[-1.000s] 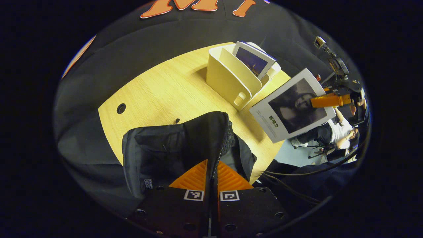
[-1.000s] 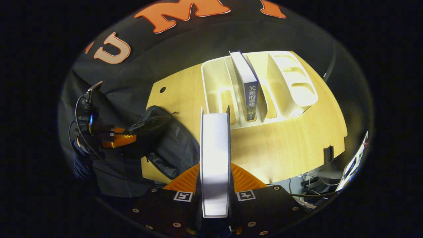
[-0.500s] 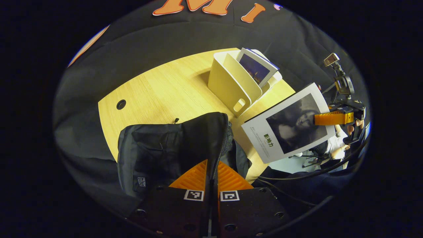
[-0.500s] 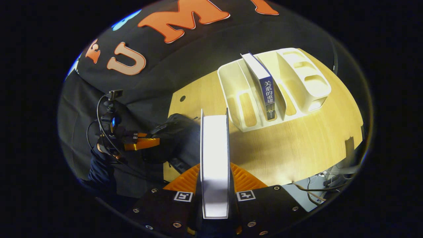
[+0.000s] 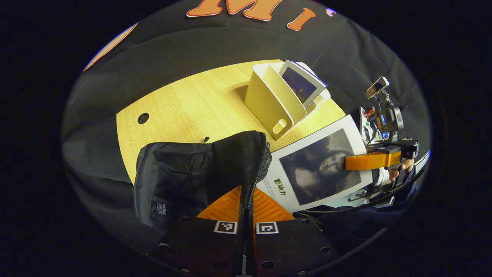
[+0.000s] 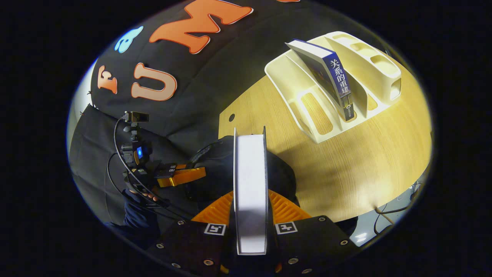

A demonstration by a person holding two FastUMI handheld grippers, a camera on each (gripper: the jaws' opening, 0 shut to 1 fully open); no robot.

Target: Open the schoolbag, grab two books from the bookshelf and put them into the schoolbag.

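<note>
The black schoolbag (image 5: 184,173) lies at the table's near edge. My left gripper (image 5: 246,194) is shut on its zippered opening edge and holds that edge up. My right gripper (image 6: 250,207) is shut on a white book (image 6: 250,181), which I see page-edge on. From the left gripper view this book (image 5: 307,173) shows a grey portrait cover and hangs just right of the bag's opening, with the right gripper (image 5: 369,161) on its far edge. A blue book (image 6: 332,80) leans in the cream bookshelf (image 6: 307,111).
The wooden table (image 5: 192,104) has a round cable hole (image 5: 143,118) at its far left. The bookshelf (image 5: 269,104) stands at the back right of it. In the right gripper view a hand holds the left gripper (image 6: 180,177) beside the bag (image 6: 215,169). Cables hang below the table's right side.
The right gripper has carried the white book away from the bookshelf, down and toward the bag's opening. The left gripper keeps its hold on the bag's edge.
</note>
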